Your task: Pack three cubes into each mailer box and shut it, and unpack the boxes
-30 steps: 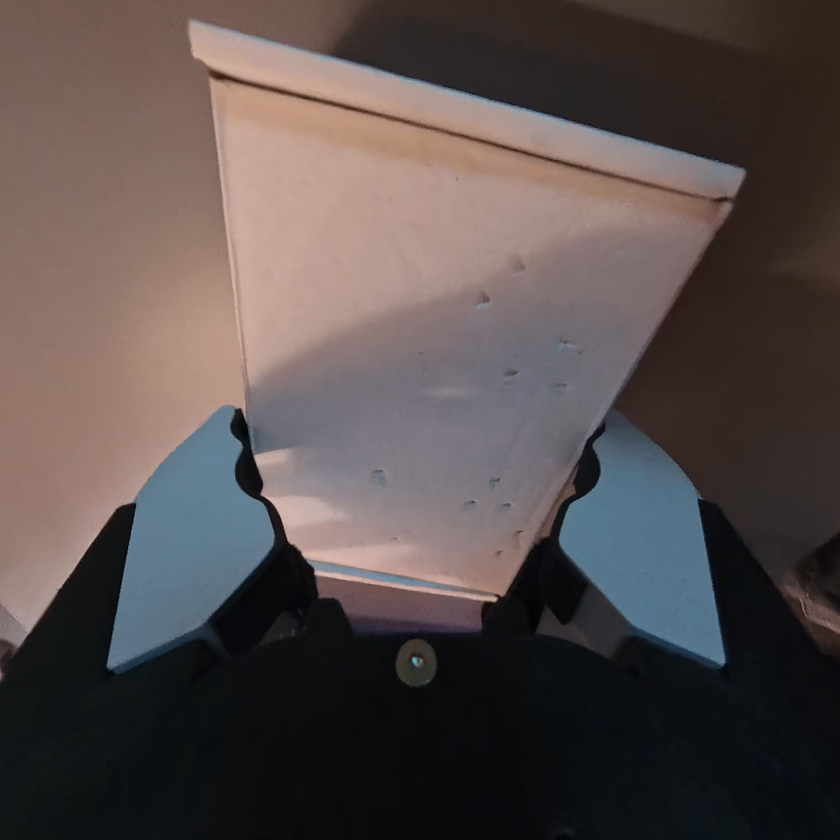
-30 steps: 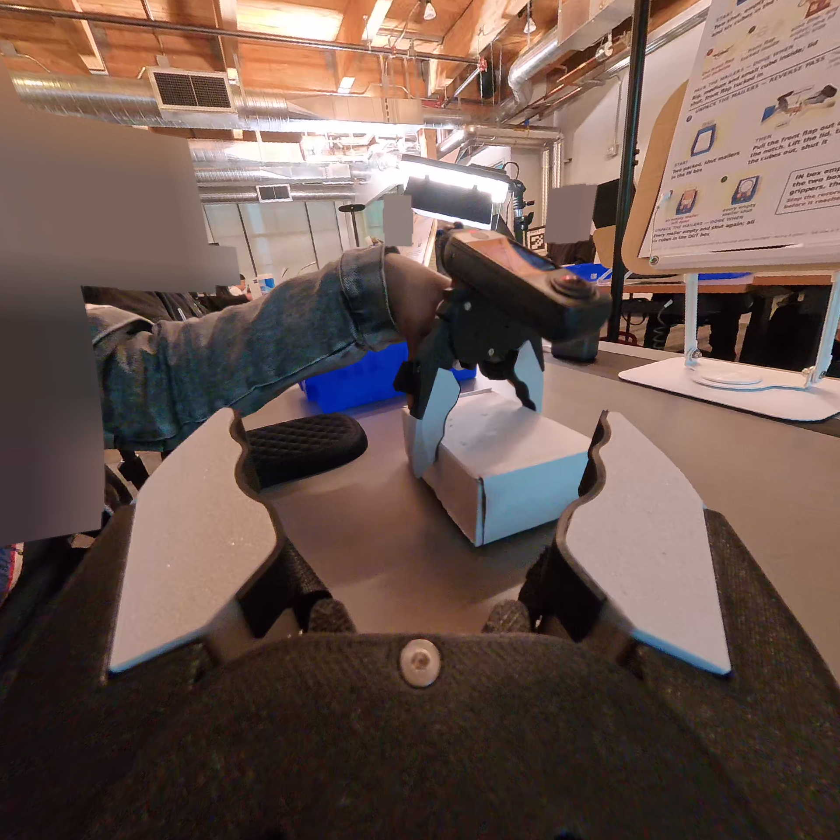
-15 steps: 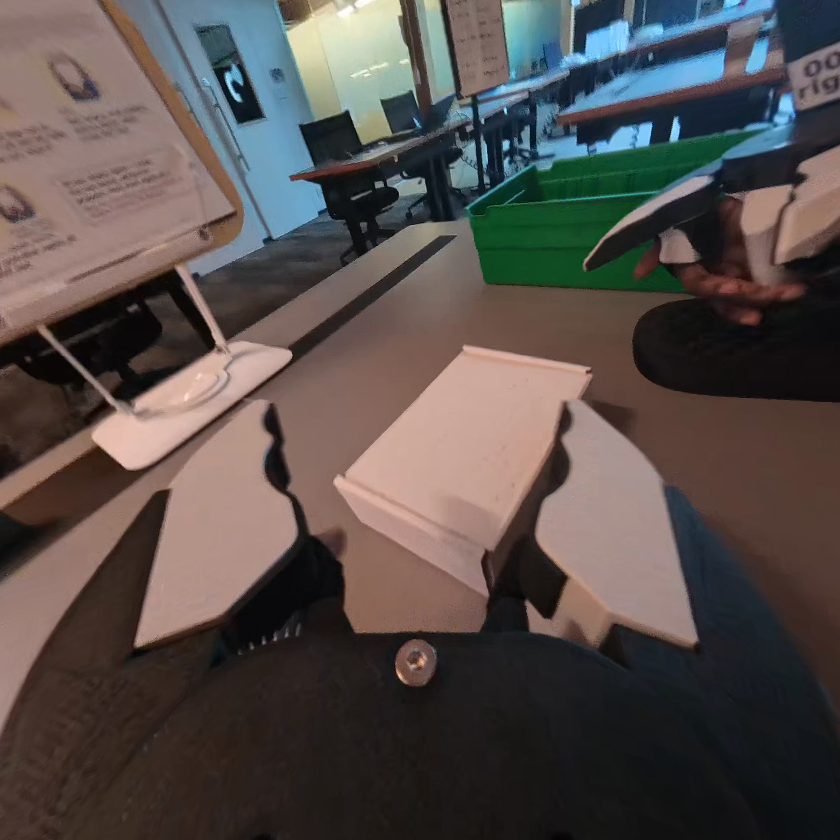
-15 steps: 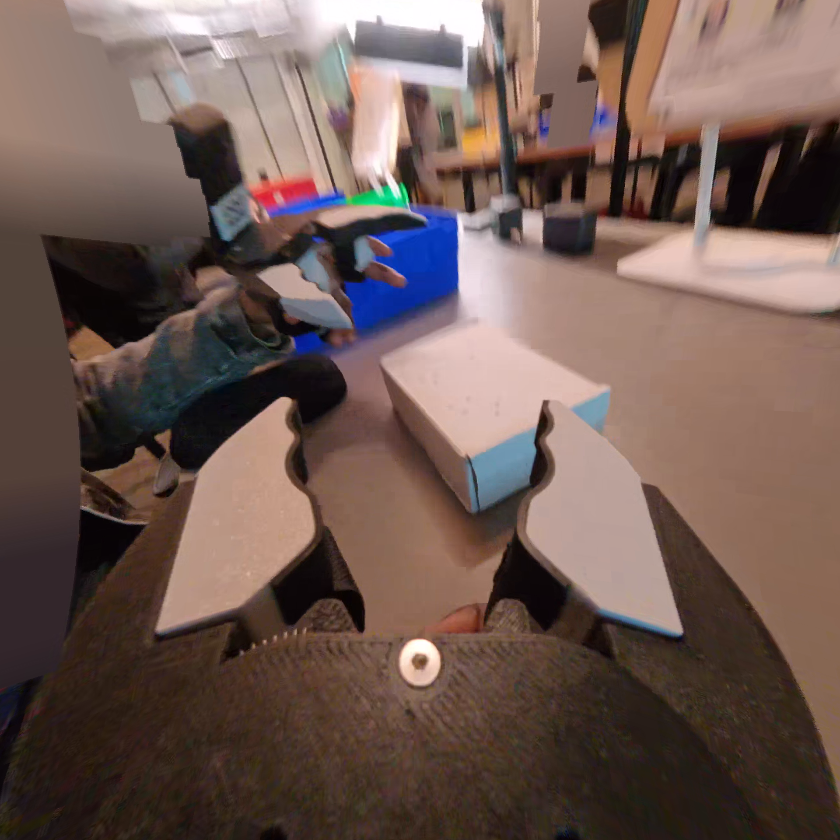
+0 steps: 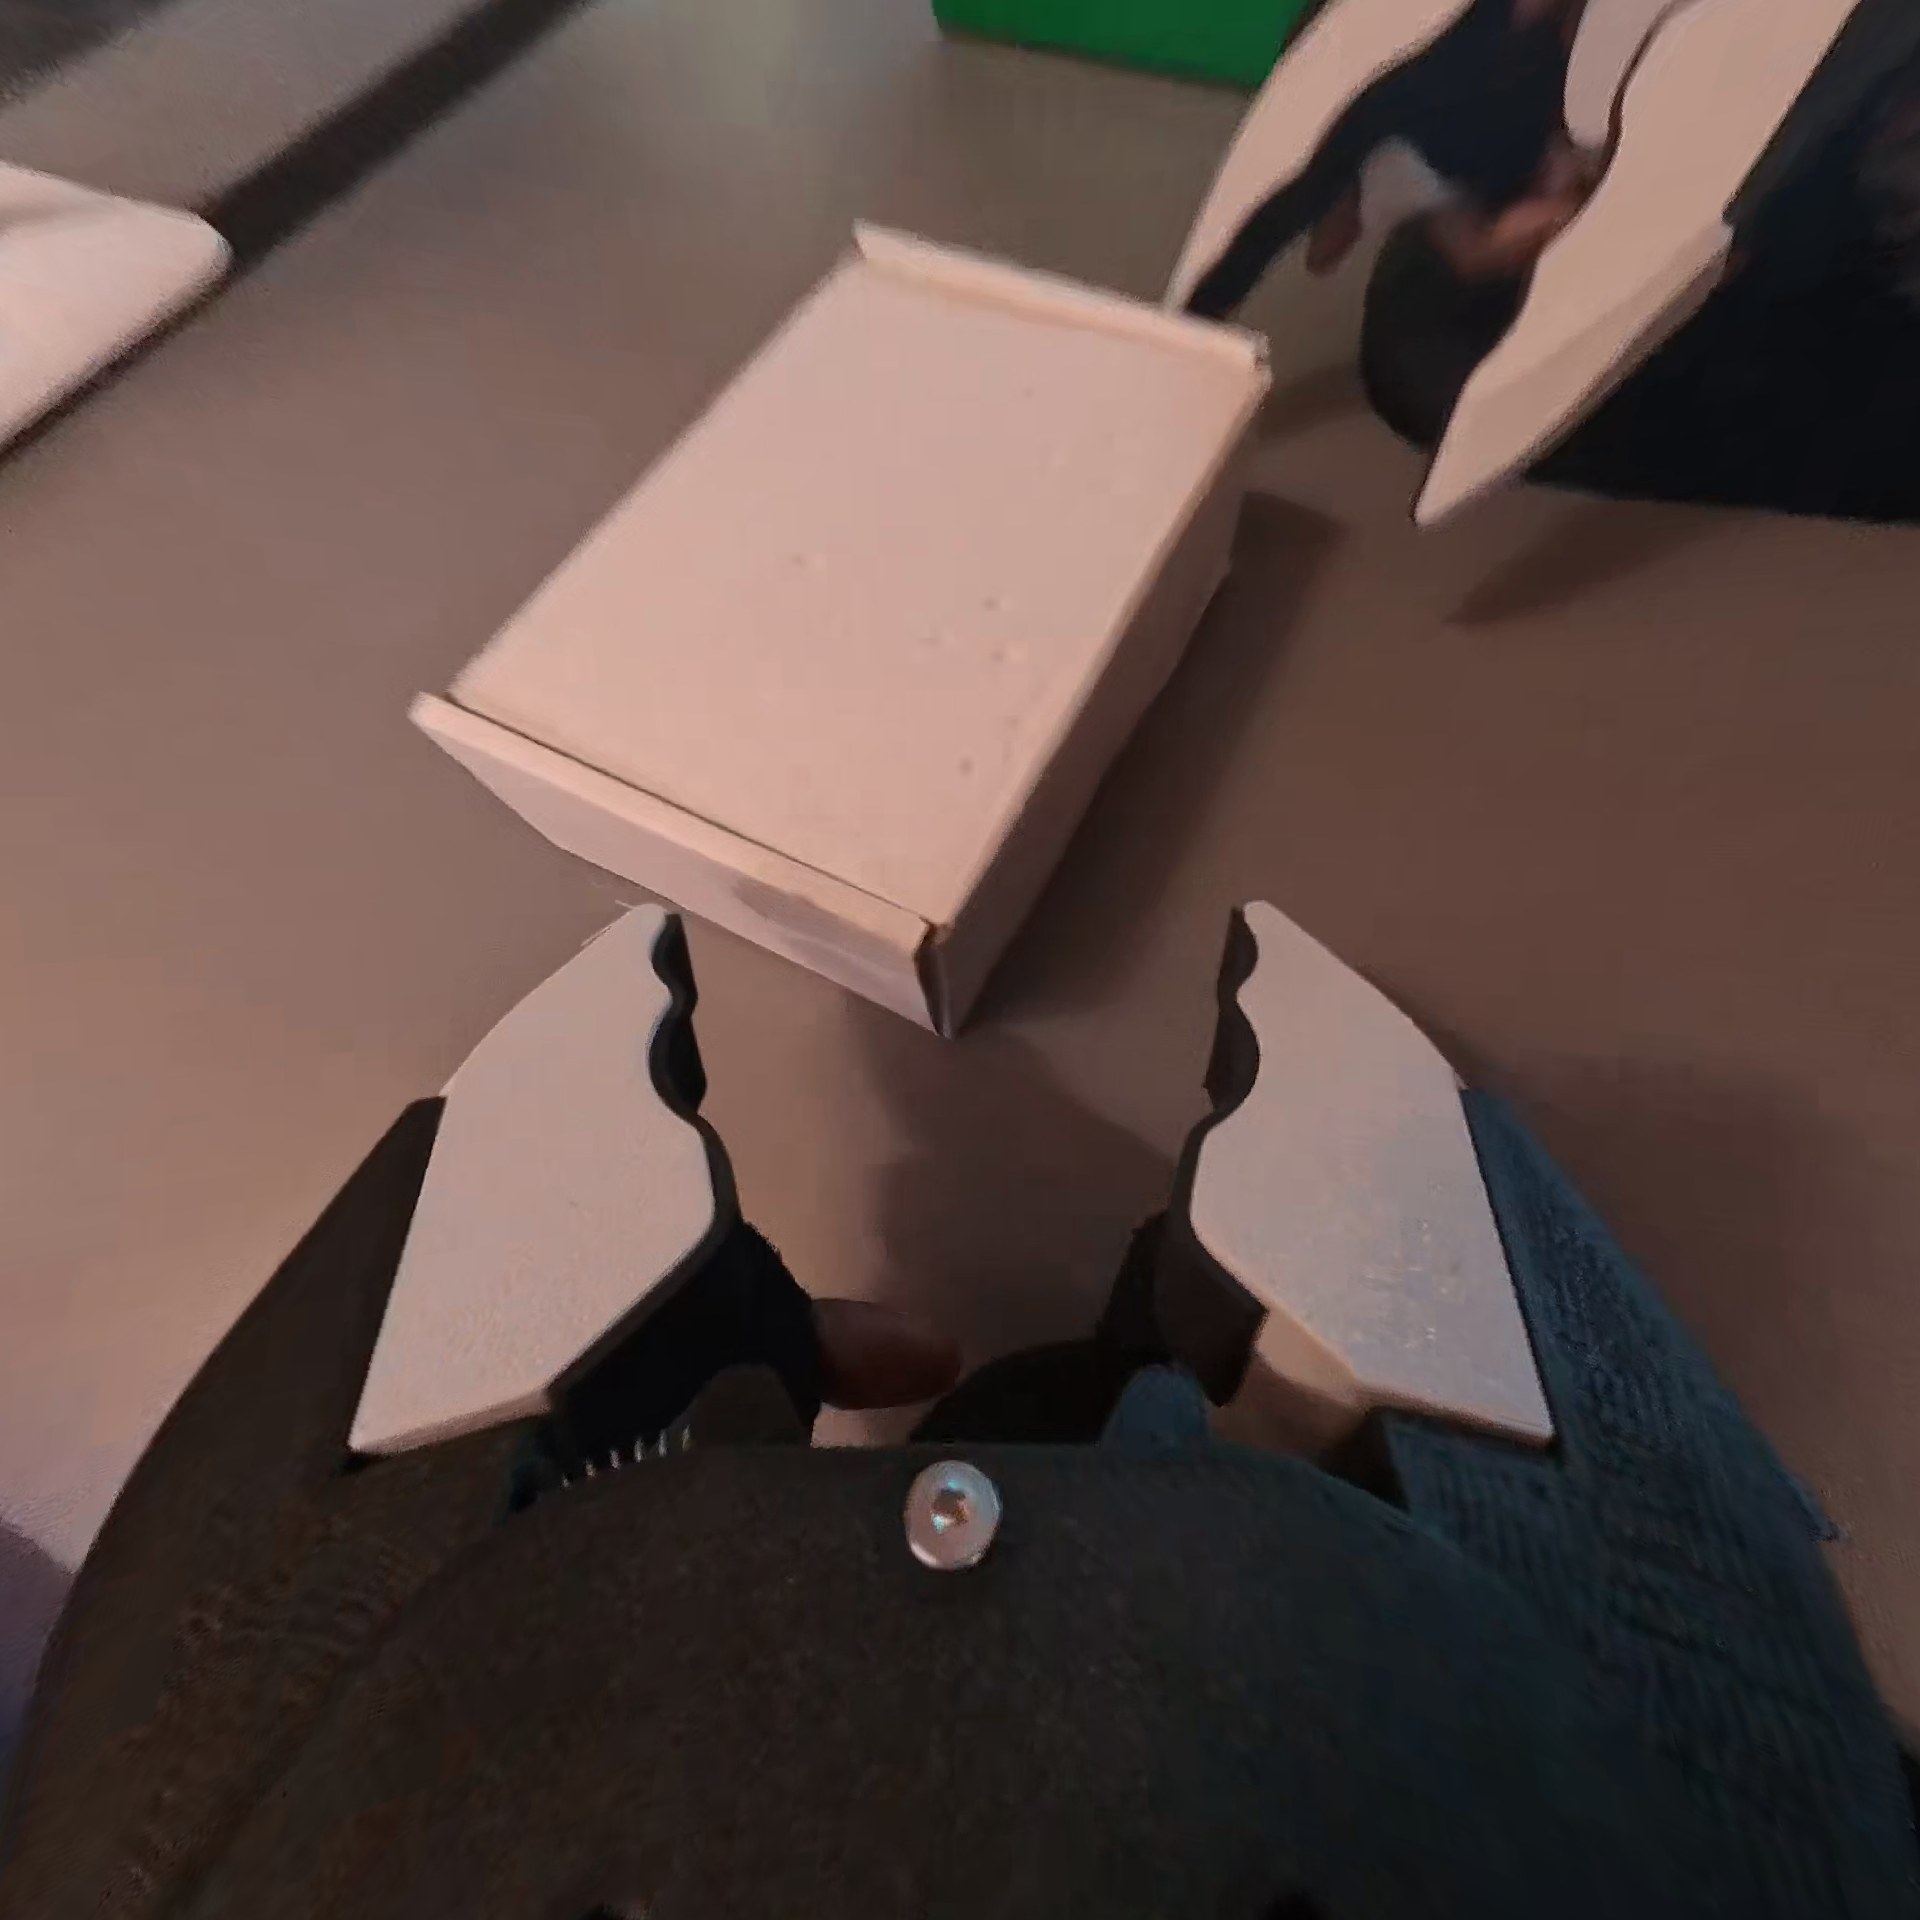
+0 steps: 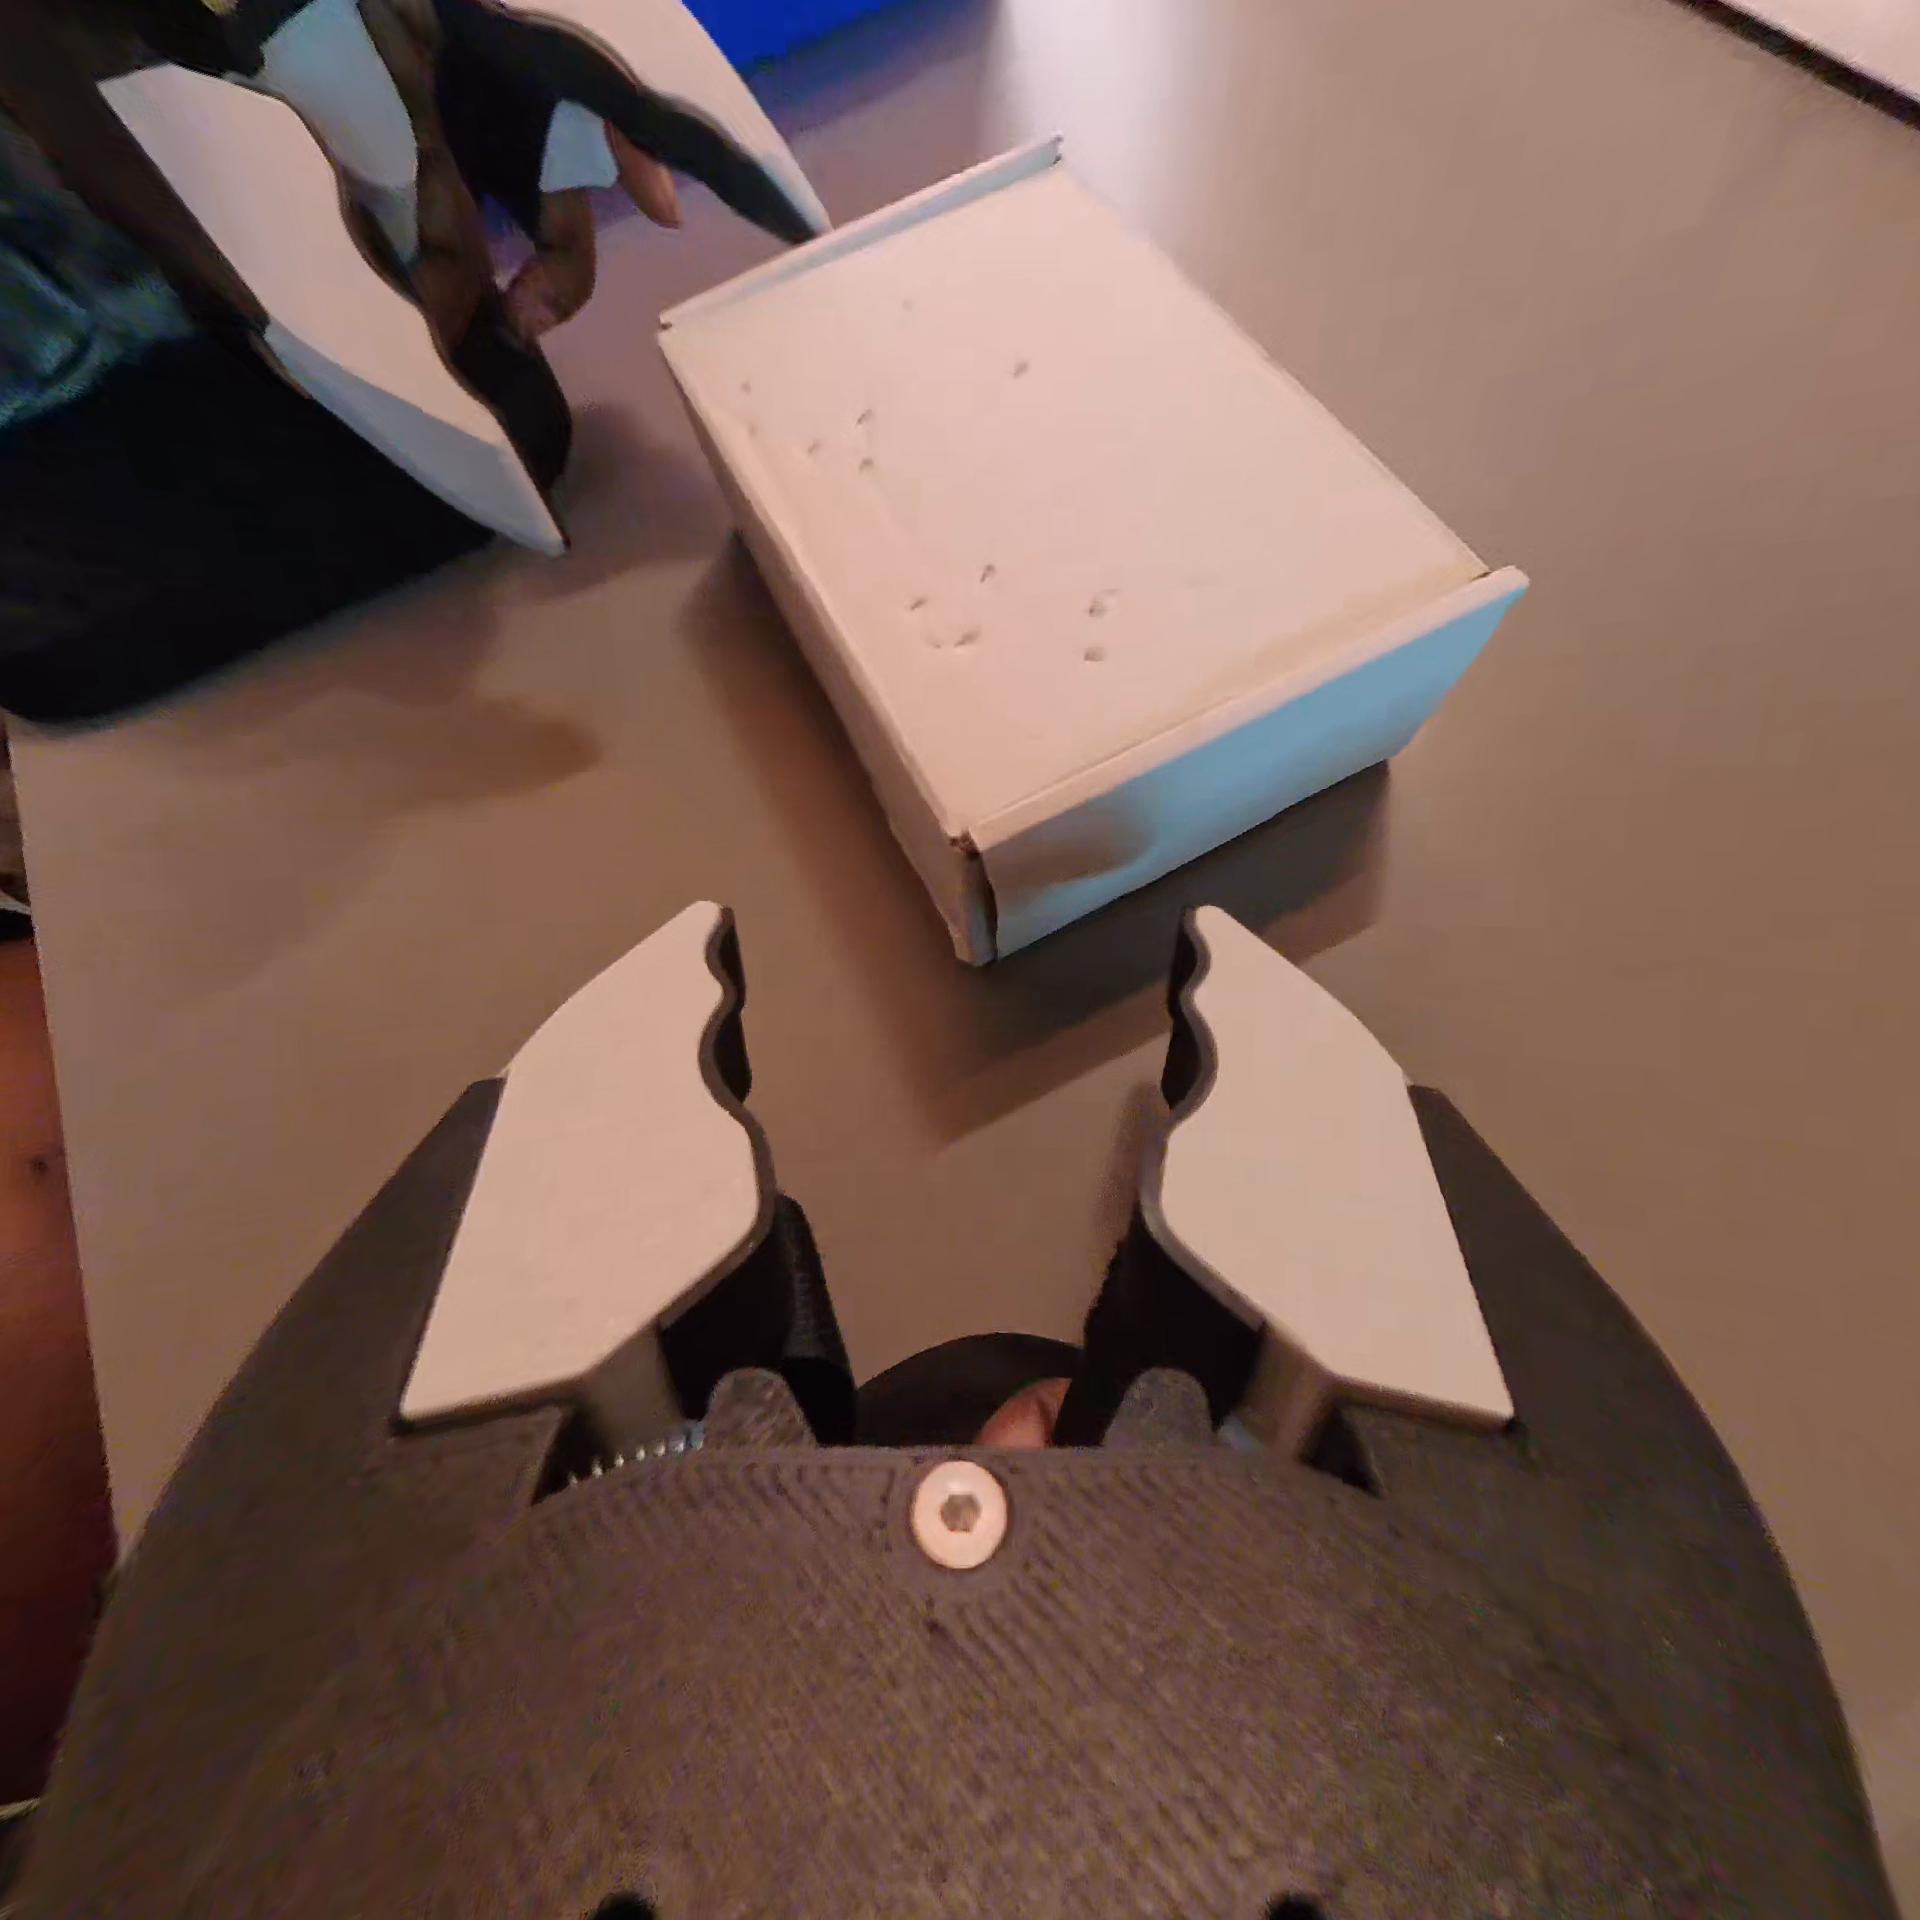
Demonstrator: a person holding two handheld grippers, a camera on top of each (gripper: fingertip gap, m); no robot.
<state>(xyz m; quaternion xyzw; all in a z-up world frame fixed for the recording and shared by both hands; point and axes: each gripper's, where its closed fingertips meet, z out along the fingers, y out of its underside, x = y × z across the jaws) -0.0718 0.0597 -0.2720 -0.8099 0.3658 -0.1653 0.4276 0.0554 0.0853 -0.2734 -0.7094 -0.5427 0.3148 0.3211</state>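
A shut white mailer box (image 5: 862, 613) lies flat on the grey table, its lid marked with small dents. It also shows in the right wrist view (image 6: 1081, 520). My left gripper (image 5: 951, 925) is open and empty, hovering just short of the box's near end. My right gripper (image 6: 956, 925) is open and empty, just short of the box's near corner on the opposite side. Each gripper shows in the other's view, beyond the box: the right one (image 5: 1455, 343) and the left one (image 6: 644, 374). No cubes are in view.
A green bin (image 5: 1101, 31) stands at the far edge in the left wrist view, a blue bin (image 6: 821, 26) in the right wrist view. A white stand base (image 5: 83, 281) lies at the far left. A black pad (image 6: 177, 561) lies beside the box.
My left gripper has let go of the box and drawn back over it. Both grippers have tilted down toward the box from opposite sides, with the right one moving closer.
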